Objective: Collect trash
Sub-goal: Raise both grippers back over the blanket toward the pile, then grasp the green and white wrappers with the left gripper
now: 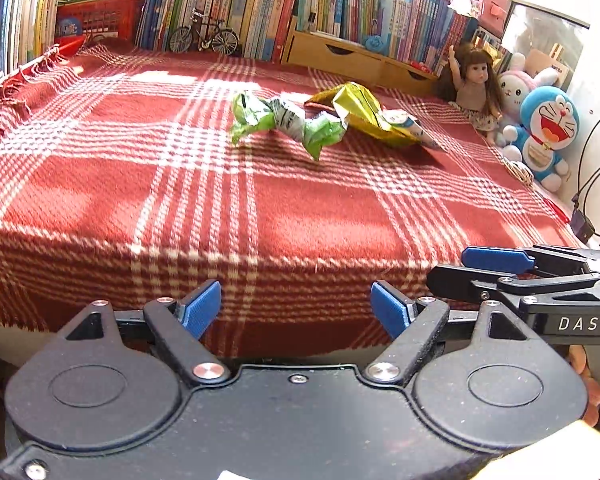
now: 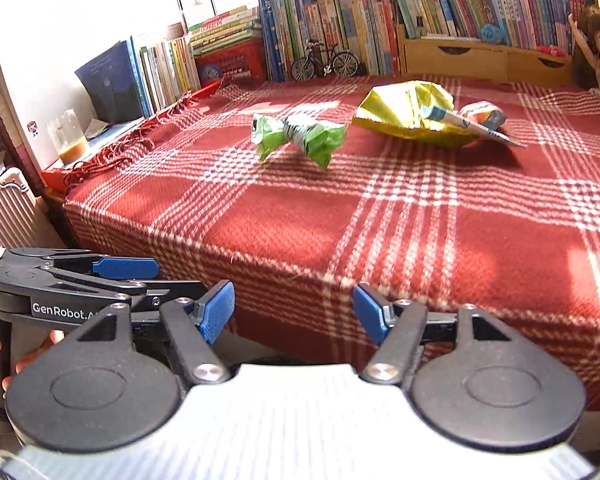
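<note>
Both my left fingers (image 1: pixel 296 312) and right fingers (image 2: pixel 294 312) gape wide and empty at the plaid-covered tabletop (image 1: pixel 300 216) edge; the twisted green plastic wrapper (image 1: pixel 288 122) lies at 12 o'clock, best approached low, pinching its narrow waist.

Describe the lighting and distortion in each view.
Left wrist view: sunlight washes out a patch of the plaid blanket behind the green wrapper; fisheye bends the book row. Right wrist view: the window is blown out white; the yellow bag casts a dark shadow.
</note>
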`<action>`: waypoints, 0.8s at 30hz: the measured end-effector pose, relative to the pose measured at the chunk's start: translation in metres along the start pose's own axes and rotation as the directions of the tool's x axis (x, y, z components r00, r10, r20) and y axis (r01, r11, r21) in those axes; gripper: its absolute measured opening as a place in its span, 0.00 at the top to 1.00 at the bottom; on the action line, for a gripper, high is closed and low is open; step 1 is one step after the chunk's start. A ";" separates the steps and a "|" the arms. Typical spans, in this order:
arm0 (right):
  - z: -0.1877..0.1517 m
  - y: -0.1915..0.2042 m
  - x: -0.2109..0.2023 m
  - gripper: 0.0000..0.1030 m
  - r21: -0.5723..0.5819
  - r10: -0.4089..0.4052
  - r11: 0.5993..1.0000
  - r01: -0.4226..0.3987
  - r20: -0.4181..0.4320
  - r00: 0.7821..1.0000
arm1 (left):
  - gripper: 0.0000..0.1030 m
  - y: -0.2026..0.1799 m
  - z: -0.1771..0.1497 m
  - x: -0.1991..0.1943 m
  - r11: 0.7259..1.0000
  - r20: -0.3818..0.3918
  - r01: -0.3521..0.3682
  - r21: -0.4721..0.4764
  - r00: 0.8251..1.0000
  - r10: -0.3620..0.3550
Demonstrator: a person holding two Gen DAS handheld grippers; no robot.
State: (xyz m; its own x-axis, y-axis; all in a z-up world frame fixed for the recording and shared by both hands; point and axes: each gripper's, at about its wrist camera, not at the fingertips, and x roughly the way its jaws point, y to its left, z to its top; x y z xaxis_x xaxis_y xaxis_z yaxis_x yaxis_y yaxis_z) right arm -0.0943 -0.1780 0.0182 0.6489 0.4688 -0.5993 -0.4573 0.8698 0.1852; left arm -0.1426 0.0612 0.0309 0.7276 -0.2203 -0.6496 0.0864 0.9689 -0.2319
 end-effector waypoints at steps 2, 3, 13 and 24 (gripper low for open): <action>0.008 -0.006 -0.001 0.24 -0.002 -0.041 0.999 0.041 0.027 0.999 | 0.21 0.004 0.013 0.003 1.000 0.036 -0.006 -0.023 0.999 0.007; 0.014 -0.010 0.001 0.24 0.000 -0.071 0.997 0.071 0.042 0.997 | 0.21 0.005 0.020 0.007 0.999 0.049 -0.009 -0.036 0.999 0.011; 0.047 -0.052 0.021 0.24 -0.024 -0.339 0.938 0.346 0.152 0.929 | 0.19 0.011 0.070 0.061 0.988 0.092 0.002 -0.155 0.996 0.012; 0.084 -0.091 0.083 0.31 -0.214 -0.514 0.817 0.535 0.151 0.844 | 0.19 0.016 0.120 0.124 0.930 0.133 -0.008 -0.367 0.989 0.061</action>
State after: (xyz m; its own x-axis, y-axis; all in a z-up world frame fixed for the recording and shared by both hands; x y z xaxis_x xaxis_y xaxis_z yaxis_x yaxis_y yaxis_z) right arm 0.0517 -0.2053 0.0170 0.8748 -0.0280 -0.4837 -0.1562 0.9287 -0.3363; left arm 0.0307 0.0629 0.0339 0.8157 -0.1436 -0.5604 -0.1752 0.8619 -0.4758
